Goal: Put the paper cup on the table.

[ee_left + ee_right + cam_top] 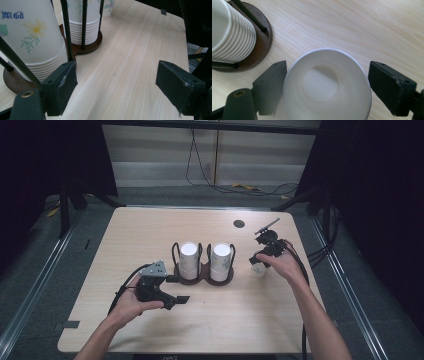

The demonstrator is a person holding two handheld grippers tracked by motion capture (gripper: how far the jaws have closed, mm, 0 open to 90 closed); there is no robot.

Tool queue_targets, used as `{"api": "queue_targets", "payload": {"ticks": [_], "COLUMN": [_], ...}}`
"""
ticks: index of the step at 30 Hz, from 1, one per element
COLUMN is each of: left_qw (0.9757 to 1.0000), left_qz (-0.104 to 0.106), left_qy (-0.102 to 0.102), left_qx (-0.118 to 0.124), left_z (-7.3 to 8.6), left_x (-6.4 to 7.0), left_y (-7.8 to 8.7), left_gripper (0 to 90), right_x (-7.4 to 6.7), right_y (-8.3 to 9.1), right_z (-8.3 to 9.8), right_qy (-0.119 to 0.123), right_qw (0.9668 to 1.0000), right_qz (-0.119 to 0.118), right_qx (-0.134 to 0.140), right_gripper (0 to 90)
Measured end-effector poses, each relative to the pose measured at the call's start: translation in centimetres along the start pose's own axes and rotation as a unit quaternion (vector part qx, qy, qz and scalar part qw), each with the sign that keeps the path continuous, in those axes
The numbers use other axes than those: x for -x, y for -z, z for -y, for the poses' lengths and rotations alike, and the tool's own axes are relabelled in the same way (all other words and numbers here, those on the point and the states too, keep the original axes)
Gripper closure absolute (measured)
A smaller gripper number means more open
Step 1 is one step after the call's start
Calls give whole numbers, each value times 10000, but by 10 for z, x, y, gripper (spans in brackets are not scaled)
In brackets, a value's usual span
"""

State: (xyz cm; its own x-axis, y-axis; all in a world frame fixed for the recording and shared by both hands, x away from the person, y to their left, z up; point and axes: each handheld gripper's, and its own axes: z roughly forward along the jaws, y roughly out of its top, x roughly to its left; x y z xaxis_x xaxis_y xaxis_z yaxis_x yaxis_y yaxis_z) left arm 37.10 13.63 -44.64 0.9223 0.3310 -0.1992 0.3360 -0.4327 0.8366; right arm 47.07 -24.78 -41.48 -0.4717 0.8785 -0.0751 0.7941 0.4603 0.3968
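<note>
Pale wood-grain table (150, 330) carries all the work, with dark floor and curtains around it. Task item: one white paper cup (327, 85) stands upright, mouth up, on the table just right of the two-bay cup holder (202, 276), apart from its base. Each bay holds an inverted stack of floral paper cups (189, 260) between thin black rods.

Right hand-held gripper (325, 90): released. Its jaws straddle the cup rim; a gap shows at the right pad, while the left pad sits so near the rim that contact cannot be judged.

Left hand-held gripper (117, 87): released, jaws wide with nothing between them, resting low beside the holder's left bay.

Step in hand, by judgement: setting the single cup down and letting go. To do it well, confirm both pads stand clear of the rim, then withdraw straight up along the cup's axis. Avoid any sideways drag; a light empty cup tips easily.
</note>
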Motion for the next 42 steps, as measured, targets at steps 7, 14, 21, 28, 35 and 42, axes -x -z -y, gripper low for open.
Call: {"api": "queue_targets", "payload": {"ticks": [7, 14, 21, 28, 35, 42], "left_qw": [10000, 10000, 9998, 9988, 9963, 9947], "left_qz": [31, 60, -14, -224, -526, -669], "left_qy": [41, 66, 196, 394, 634, 748], "left_qx": [-25, -44, -34, -162, -241, -211], "left_z": [1, 2, 2, 12, 16, 27], "left_x": [-1, -1, -3, -8, -14, -18], "left_y": [-2, -3, -4, -4, 1, 9], "left_gripper": [171, 170, 165, 167, 183, 187], "right_x": [-1, -2, -2, -5, -13, -20], "right_y": [4, 12, 15, 26, 49, 58], "right_z": [4, 5, 9, 20, 40, 73], "right_qy": [-155, -217, -312, -373, -415, -507], "right_qw": [9988, 9968, 9942, 9892, 9821, 9785], "right_qz": [-166, -173, -203, -315, -259, -320], "right_qx": [441, 750, 1012, 1379, 1816, 1974], "right_gripper": [167, 169, 173, 174, 170, 163]}}
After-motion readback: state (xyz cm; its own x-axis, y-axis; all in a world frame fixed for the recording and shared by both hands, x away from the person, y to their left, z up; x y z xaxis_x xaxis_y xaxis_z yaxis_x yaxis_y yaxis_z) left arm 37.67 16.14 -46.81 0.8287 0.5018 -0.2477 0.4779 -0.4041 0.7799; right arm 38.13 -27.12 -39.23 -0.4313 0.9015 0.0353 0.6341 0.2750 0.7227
